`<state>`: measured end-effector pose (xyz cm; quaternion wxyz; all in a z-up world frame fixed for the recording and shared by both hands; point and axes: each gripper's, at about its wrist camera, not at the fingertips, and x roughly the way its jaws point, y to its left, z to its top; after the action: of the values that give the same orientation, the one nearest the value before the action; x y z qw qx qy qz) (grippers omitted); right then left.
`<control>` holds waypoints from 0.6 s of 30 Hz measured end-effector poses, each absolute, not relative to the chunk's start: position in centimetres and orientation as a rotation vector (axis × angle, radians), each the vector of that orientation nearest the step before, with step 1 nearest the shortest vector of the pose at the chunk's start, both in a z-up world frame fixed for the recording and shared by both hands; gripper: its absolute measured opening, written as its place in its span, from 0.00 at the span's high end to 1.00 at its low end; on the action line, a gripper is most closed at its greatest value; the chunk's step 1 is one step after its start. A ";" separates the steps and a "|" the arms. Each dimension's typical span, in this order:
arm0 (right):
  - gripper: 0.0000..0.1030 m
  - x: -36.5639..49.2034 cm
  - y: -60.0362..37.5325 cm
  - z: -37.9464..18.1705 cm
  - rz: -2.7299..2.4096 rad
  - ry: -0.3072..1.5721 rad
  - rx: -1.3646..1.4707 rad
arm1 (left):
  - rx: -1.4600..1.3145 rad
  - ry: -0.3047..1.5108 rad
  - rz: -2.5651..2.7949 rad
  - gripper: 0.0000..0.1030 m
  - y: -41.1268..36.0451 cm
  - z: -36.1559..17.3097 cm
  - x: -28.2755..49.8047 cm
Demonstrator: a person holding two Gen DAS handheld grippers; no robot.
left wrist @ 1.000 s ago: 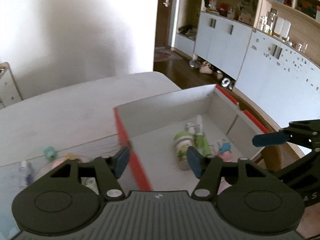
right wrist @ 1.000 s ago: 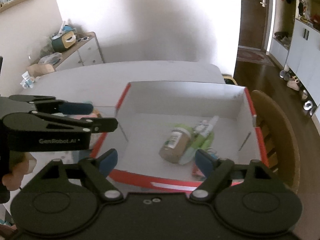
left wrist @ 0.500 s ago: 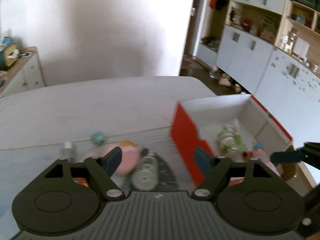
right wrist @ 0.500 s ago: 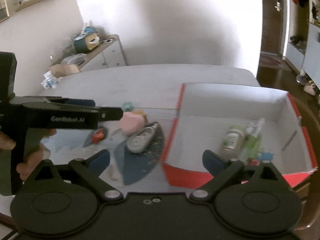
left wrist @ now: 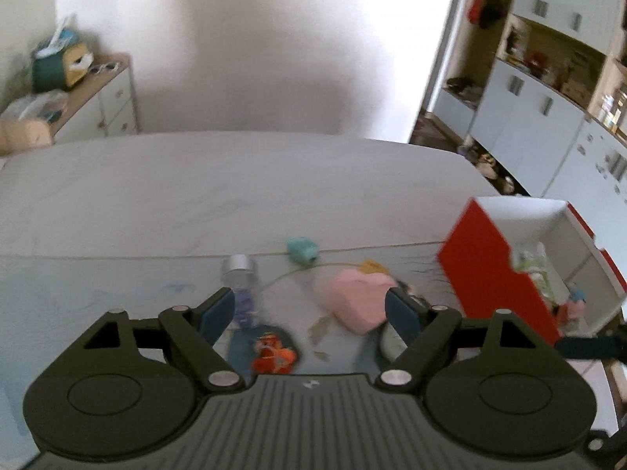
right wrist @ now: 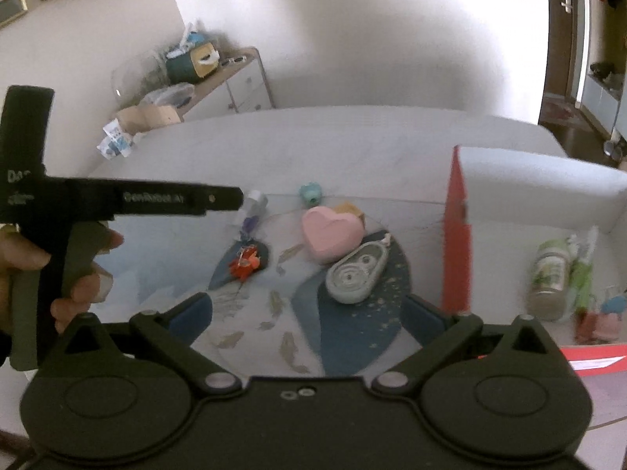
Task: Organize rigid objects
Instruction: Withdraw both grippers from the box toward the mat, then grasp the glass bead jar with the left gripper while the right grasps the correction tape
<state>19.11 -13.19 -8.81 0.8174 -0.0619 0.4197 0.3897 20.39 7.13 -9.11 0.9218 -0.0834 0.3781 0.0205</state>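
Black grippers (right wrist: 307, 313) w/ blue-padded jaws, silver pivot screws, white "GenRobot" lettering.

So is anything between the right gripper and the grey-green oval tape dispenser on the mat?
Nothing visible. The open right gripper faces the grey-green oval tape dispenser across bare patterned mat. The pink heart-shaped box lies just behind it, apparently touching its far end.

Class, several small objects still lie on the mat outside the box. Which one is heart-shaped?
The pink heart, beside the grey oval tape dispenser. The teal piece, orange toy and small bottle have other shapes.
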 end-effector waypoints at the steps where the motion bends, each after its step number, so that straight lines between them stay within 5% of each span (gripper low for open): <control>1: 0.01 19.2 -12.7 -9.1 0.824 0.905 -0.131 | -0.172 0.780 0.055 0.19 7.7 -9.4 20.6; 18: 0.07 23.4 -6.9 -15.0 0.651 0.994 -0.184 | -0.155 0.861 0.118 0.19 12.1 -14.8 25.3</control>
<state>23.40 -6.90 -14.98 0.8246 -0.0866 0.4677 0.3062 25.27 12.07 -14.78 0.9042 -0.0748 0.4166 0.0569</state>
